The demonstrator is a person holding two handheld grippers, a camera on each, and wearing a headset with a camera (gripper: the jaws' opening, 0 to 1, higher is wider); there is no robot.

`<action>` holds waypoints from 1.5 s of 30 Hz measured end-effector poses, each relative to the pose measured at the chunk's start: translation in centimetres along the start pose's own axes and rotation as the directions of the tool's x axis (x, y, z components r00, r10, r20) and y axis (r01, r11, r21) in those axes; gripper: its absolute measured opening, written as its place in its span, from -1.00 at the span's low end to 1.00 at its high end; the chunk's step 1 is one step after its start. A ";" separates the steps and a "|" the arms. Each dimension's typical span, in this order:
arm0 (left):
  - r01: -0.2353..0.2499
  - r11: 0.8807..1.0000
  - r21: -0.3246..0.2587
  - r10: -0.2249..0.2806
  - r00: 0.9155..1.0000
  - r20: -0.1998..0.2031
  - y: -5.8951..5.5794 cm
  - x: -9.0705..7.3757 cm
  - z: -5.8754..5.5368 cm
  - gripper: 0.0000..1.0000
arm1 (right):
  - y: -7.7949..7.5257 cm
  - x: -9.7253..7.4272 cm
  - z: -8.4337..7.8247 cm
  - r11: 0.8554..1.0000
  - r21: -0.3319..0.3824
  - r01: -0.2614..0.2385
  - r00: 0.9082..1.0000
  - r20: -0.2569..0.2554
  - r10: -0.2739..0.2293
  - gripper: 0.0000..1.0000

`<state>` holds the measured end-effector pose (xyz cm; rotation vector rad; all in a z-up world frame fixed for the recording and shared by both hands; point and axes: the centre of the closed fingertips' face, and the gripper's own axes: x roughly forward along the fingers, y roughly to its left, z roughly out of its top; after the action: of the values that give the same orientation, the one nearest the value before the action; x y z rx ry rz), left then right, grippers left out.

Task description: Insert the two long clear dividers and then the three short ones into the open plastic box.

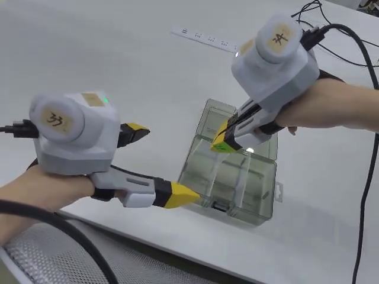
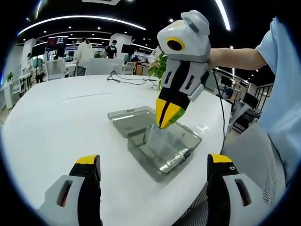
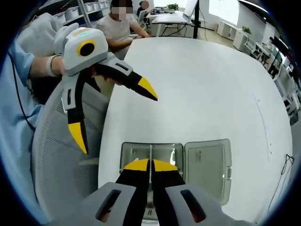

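Observation:
The clear plastic box [image 1: 260, 214] stands open near the table's front edge, its lid [image 1: 217, 115] lying flat behind it. My right gripper [image 1: 224, 142] points down into the box's far left part, shut on a clear divider [image 2: 157, 135] that stands upright inside. In the right gripper view the closed tips [image 3: 150, 165] sit over the box [image 3: 133, 151], with the divider seen edge-on as a thin line. My left gripper [image 1: 159, 162] hovers left of the box, open and holding nothing. Faint clear walls show inside the box; I cannot count them.
A white power strip [image 1: 204, 36] lies at the back of the white table [image 1: 118, 65], and black cables [image 1: 349, 56] trail at the right. A mesh chair [image 1: 59, 260] is below the front edge. Other people sit at desks in the background.

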<state>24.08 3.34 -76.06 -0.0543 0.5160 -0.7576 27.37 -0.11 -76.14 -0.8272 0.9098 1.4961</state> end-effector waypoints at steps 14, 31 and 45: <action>-0.003 1.000 -0.006 0.003 1.000 0.001 0.0 -0.1 0.0 0.91 | 0.1 1.1 -0.1 1.000 0.000 -0.018 1.000 -0.006 0.018 -0.95; 0.004 1.000 -0.007 -0.004 1.000 -0.005 0.0 0.0 -0.3 0.89 | -0.1 2.3 -0.3 1.000 0.012 -0.012 1.000 -0.008 0.012 -0.95; 0.011 1.000 -0.009 -0.011 1.000 -0.009 -0.1 -0.1 -0.5 0.86 | 0.2 3.2 -0.8 1.000 0.019 -0.020 1.000 -0.020 0.020 -0.95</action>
<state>23.79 3.40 -76.42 -0.0622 0.5279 -0.7662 26.82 0.63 -79.31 -0.8227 0.9487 1.4965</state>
